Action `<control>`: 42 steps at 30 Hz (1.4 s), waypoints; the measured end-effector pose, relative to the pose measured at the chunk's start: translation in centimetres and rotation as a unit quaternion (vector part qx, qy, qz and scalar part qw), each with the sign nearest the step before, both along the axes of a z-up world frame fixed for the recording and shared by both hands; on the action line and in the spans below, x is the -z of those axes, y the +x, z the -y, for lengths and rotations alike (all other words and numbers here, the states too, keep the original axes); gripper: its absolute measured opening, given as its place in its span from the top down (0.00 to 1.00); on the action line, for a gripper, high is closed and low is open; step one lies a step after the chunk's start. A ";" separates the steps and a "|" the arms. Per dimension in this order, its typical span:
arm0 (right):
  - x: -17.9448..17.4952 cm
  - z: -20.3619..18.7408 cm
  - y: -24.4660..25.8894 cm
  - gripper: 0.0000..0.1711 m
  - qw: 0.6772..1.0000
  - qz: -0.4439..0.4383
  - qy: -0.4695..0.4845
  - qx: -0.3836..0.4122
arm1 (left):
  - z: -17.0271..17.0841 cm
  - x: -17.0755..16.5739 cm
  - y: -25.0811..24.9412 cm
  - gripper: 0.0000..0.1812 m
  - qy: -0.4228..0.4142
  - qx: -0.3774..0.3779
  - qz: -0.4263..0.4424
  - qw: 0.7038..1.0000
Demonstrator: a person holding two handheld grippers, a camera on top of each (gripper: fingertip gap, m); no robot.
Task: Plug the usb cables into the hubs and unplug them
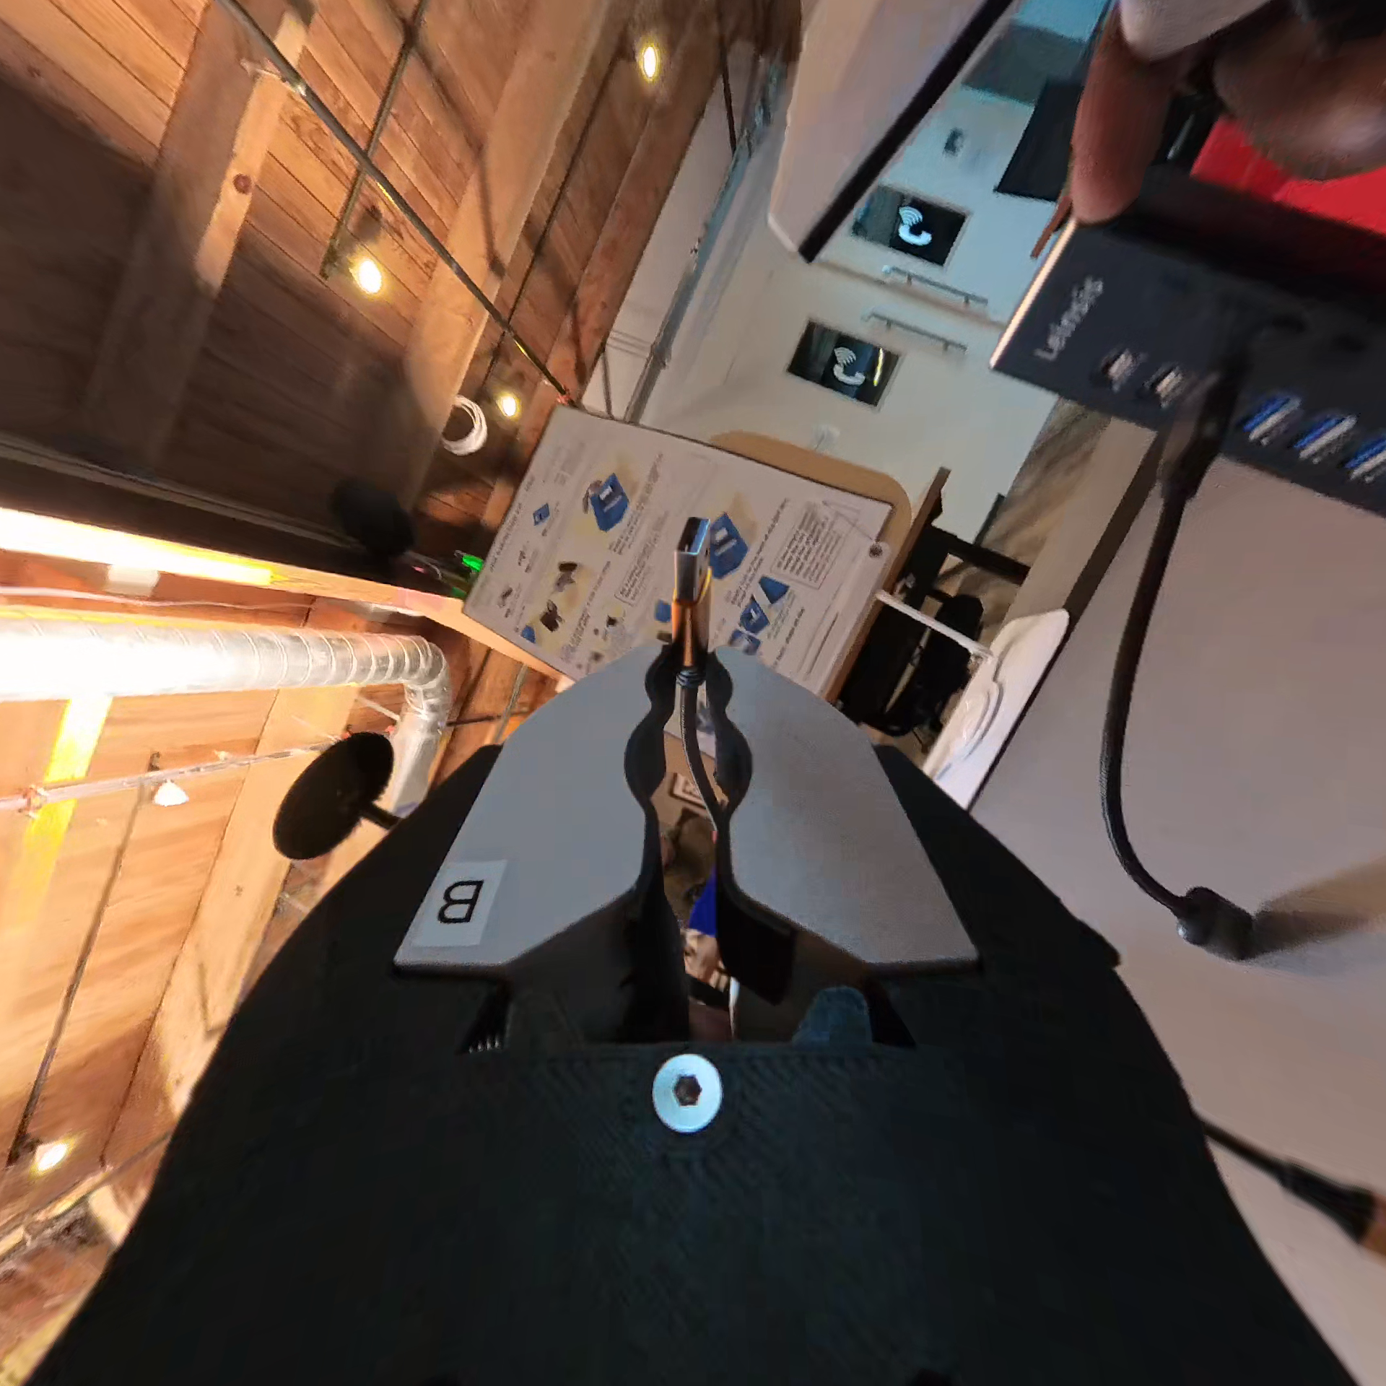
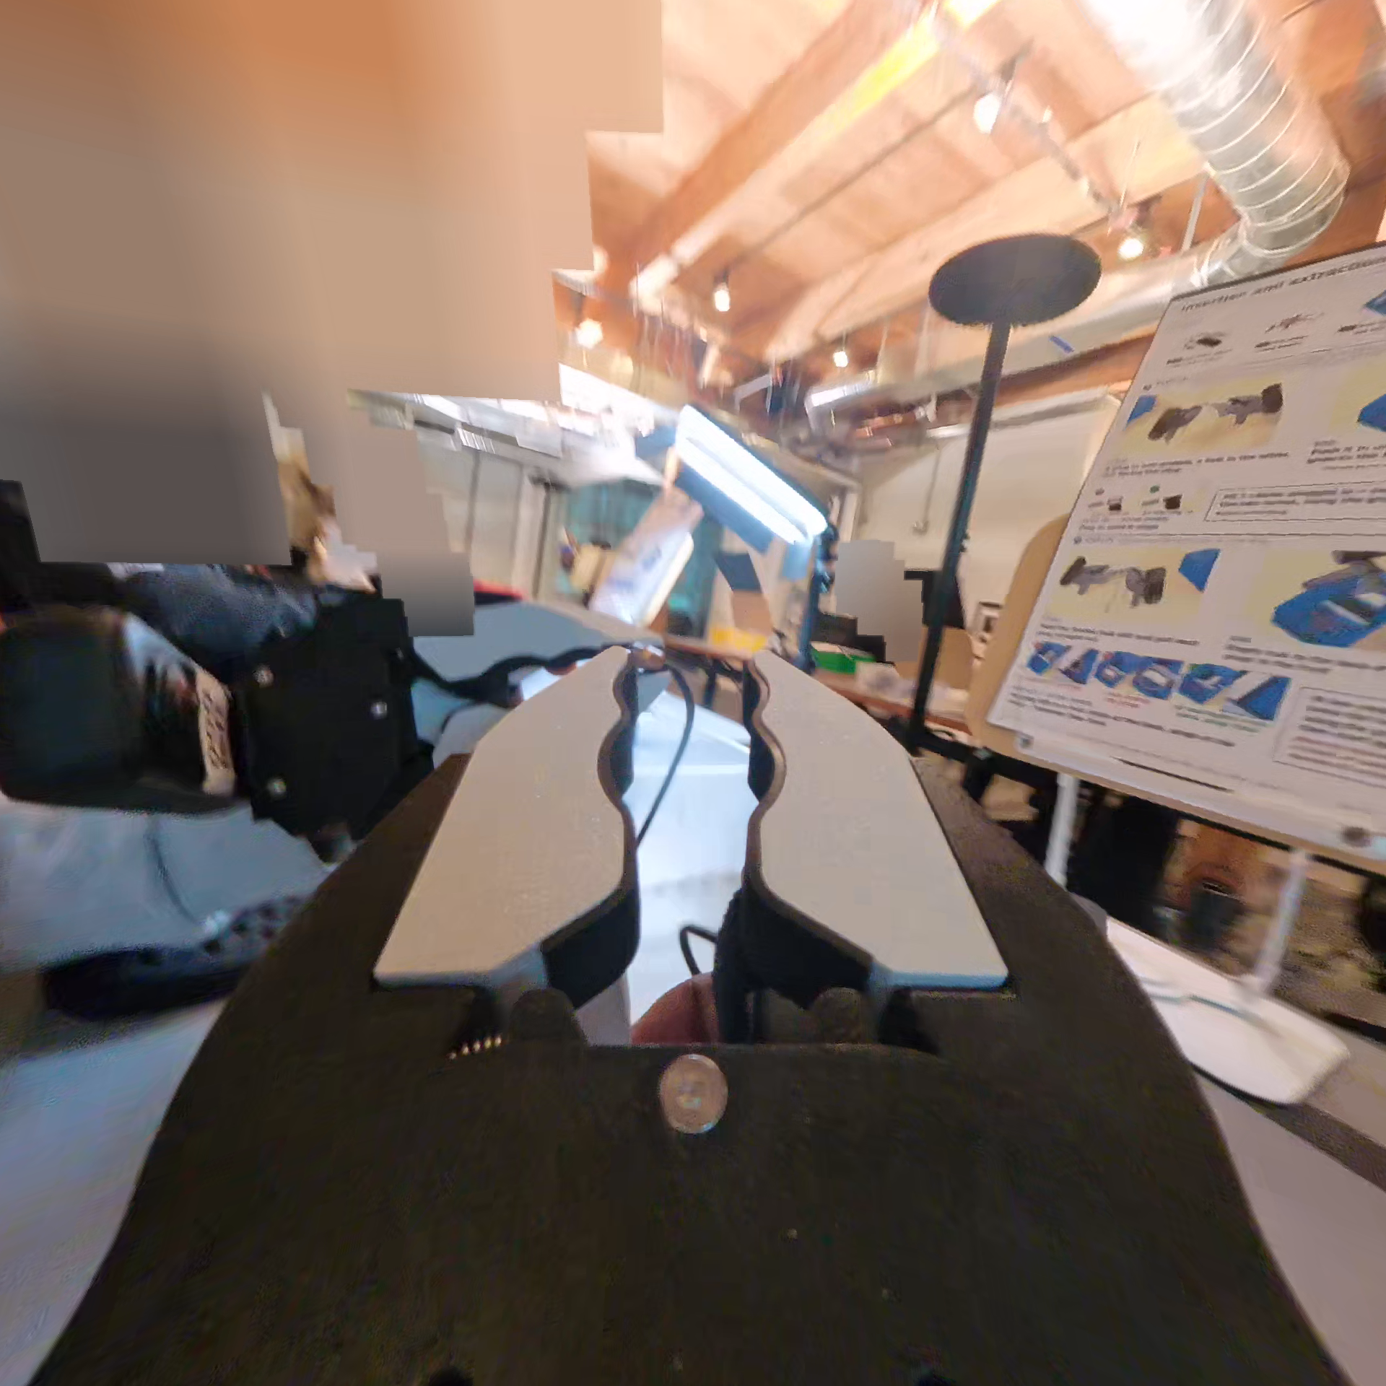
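Observation:
In the left wrist view my left gripper [image 1: 686, 664] is shut on a black braided USB cable [image 1: 694, 750] just behind its orange-collared metal plug [image 1: 694, 555], which points forward in the air. A dark USB hub [image 1: 1170, 330] with blue ports [image 1: 1275, 424] hangs at the upper right, apart from the plug, with a person's hand [image 1: 1110, 150] on it. Another black cable [image 1: 1125, 675] is plugged into the hub. In the right wrist view my right gripper [image 2: 690, 664] is open and empty. The left gripper [image 2: 517, 637] shows beyond it with its cable [image 2: 679, 742].
An instruction poster board [image 2: 1200, 562] stands at the right, also showing in the left wrist view [image 1: 600, 555]. A black stand with a round disc [image 2: 1012, 285] rises behind the grippers. A loose cable end [image 1: 1335, 1207] lies on the pale table [image 1: 1237, 675]. A white base [image 2: 1237, 1042] sits at the right. Across from one pair of fingers to the other is roughly 8 cm.

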State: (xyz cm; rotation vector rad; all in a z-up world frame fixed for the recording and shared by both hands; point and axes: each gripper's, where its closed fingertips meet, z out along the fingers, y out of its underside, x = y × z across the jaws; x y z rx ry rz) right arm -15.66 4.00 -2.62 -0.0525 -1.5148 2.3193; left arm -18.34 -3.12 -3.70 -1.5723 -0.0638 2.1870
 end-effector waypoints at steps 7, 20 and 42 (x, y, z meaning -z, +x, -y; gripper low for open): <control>3.2 3.6 0.4 0.84 0.990 -0.054 0.104 0.074 | 0.2 2.3 -0.7 0.96 0.010 -0.004 0.021 1.000; 4.6 4.4 0.4 0.86 0.976 -0.098 0.157 0.119 | -1.7 3.8 0.0 0.96 -0.089 -0.017 -0.034 0.995; 7.0 4.1 -0.2 0.91 0.821 -0.402 0.305 0.266 | -2.6 6.0 -0.1 0.96 -0.166 0.005 -0.002 0.986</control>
